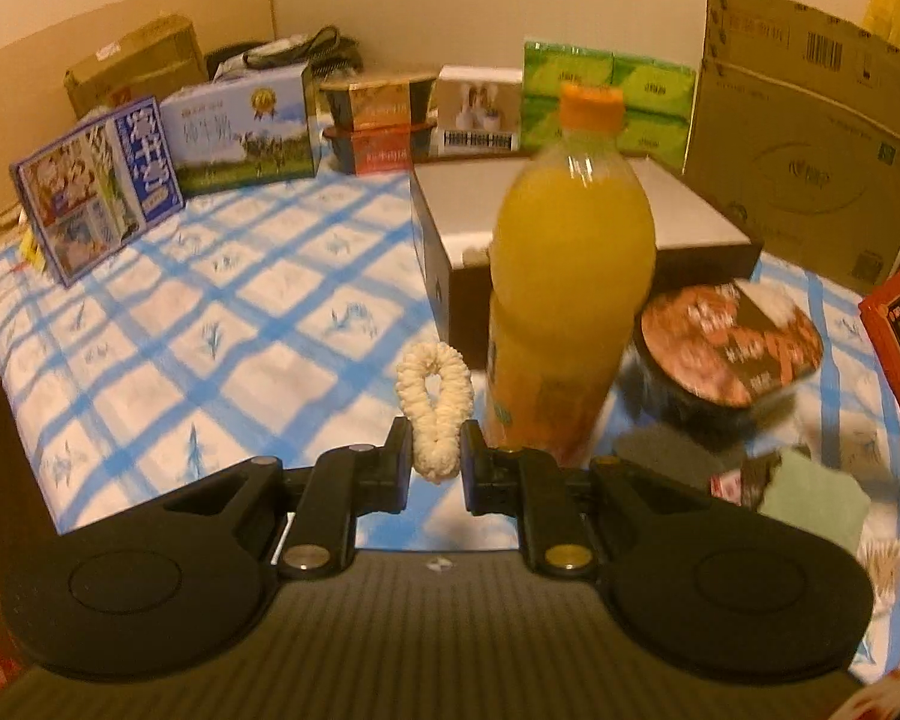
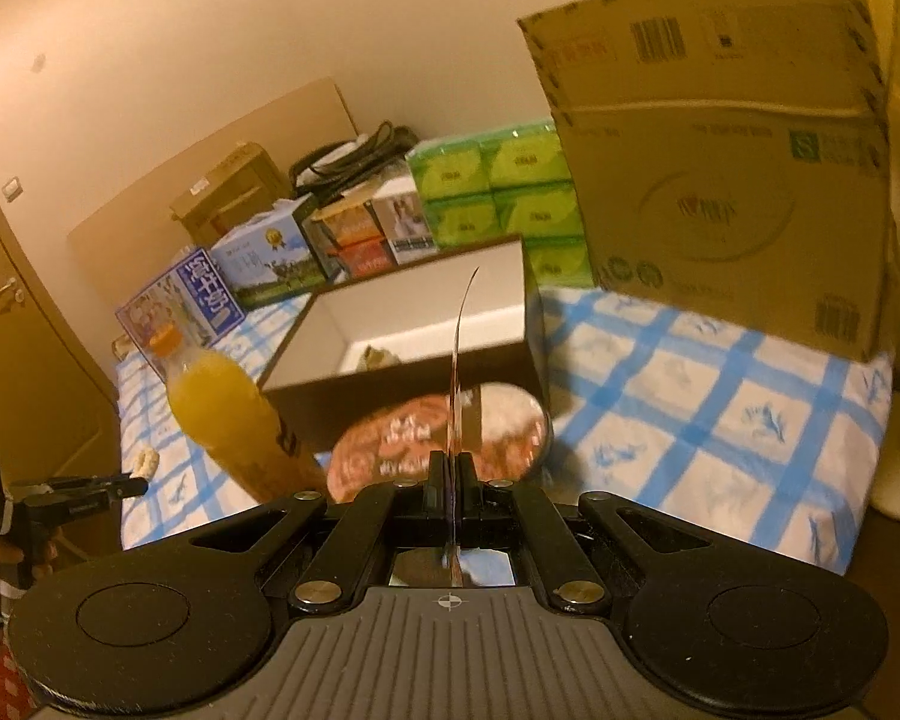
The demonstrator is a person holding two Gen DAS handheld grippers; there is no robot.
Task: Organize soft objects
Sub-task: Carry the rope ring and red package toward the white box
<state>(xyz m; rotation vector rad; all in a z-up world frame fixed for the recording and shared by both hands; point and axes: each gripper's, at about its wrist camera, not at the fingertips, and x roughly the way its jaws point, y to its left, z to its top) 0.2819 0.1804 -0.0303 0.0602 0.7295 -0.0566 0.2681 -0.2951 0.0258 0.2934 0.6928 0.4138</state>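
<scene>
My left gripper point(image 1: 435, 462) is shut on a cream fluffy scrunchie point(image 1: 433, 402), which stands up in a loop between the pads, above the blue-checked tablecloth point(image 1: 210, 312). In the right wrist view the left gripper point(image 2: 138, 483) and scrunchie point(image 2: 147, 461) show at the far left, held by a hand. My right gripper point(image 2: 453, 474) is shut on a thin flat sheet-like item point(image 2: 459, 360), seen edge-on and curving upward. An open dark box with a white inside point(image 1: 444, 222) point(image 2: 414, 300) lies ahead; a small pale thing point(image 2: 378, 357) rests in it.
An orange drink bottle point(image 1: 570, 276) point(image 2: 228, 414) stands just right of the scrunchie. Beside it are a noodle bowl point(image 1: 732, 348) point(image 2: 498, 420) and a green cloth point(image 1: 810, 498). A cardboard box point(image 1: 798, 138), green tissue packs point(image 1: 606, 96) and milk cartons point(image 1: 96, 186) line the back.
</scene>
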